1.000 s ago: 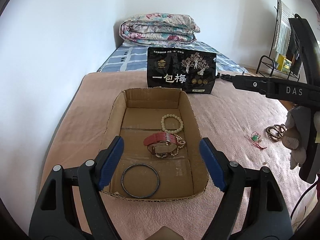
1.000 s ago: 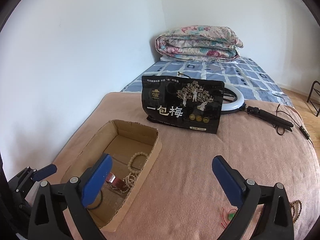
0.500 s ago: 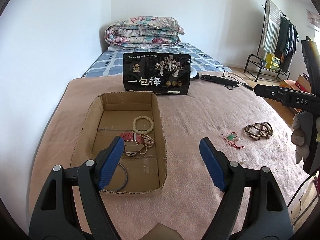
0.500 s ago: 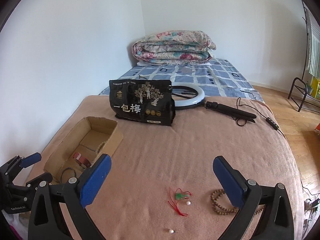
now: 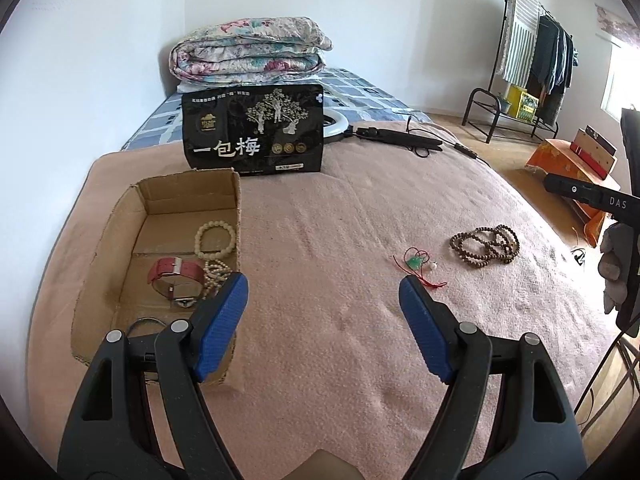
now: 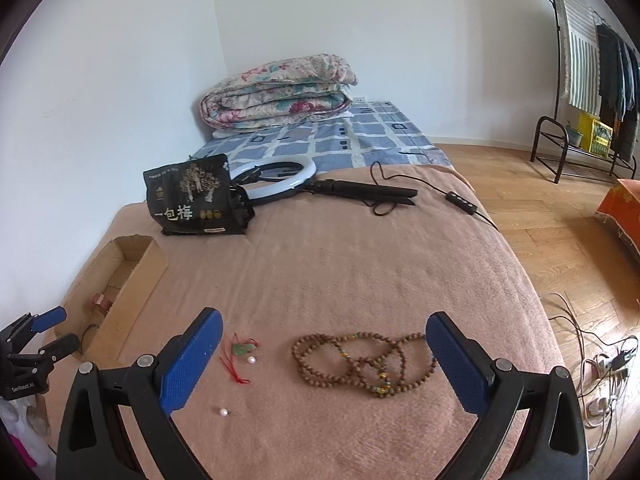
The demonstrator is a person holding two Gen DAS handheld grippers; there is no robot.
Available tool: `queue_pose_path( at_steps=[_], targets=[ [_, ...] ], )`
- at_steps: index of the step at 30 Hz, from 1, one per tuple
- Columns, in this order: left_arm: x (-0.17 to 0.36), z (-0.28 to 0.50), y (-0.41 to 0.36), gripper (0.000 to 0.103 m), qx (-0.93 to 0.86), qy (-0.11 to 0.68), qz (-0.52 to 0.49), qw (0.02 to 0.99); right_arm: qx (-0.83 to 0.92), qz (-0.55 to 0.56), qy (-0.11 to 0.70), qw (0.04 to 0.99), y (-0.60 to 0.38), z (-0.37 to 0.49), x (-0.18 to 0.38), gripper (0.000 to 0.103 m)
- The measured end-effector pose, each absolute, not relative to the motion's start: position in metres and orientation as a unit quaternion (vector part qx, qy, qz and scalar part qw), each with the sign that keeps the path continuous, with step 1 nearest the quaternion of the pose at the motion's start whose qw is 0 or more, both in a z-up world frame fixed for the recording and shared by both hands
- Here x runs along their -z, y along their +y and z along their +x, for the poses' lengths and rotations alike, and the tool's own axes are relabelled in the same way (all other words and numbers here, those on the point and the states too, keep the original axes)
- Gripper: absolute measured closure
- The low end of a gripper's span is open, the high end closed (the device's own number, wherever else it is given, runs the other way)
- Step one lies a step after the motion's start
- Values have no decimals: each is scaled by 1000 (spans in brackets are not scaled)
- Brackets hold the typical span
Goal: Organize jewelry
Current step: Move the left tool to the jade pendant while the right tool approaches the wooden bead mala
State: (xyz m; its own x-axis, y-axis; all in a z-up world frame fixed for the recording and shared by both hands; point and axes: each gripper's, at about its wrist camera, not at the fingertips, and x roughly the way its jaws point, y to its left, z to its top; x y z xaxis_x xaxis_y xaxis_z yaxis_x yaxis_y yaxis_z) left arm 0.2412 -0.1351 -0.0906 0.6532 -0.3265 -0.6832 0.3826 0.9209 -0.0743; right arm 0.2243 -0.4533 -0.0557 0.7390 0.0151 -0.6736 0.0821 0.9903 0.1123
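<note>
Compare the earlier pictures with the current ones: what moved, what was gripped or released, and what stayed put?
Both tools swung right, away from the box toward the loose jewelry. The right tool now hangs over the wooden beads, with the red-corded pendant beside it; the left tool faces open blanket. Nothing was gripped or released; both stay open. Watch, bracelet and ring remain in the box.

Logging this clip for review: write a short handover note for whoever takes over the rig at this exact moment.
Left gripper: open, empty, beside the cardboard box.
Right gripper: open, empty, above the brown wooden bead necklace.
Done: pink-strap watch, cream bead bracelets and dark ring bangle are boxed.
Left: necklace, green pendant on red cord, two loose pearls on the pink blanket.
</note>
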Motion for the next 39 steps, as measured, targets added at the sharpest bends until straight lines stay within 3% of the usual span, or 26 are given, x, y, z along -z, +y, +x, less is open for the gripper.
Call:
queue_pose_path(
  at_steps=[16,26,39],
  targets=[
    [126,253,-195,23,241,396,50,885,47,60,394,916,-512,213,99,0],
    [152,274,-226,43,260,416,59,869,37,65,415,907,-518,220,129,0],
    [191,304,-260,59,286,444,102,843,12,76,440,895,-523,235,159,8]
  ],
)
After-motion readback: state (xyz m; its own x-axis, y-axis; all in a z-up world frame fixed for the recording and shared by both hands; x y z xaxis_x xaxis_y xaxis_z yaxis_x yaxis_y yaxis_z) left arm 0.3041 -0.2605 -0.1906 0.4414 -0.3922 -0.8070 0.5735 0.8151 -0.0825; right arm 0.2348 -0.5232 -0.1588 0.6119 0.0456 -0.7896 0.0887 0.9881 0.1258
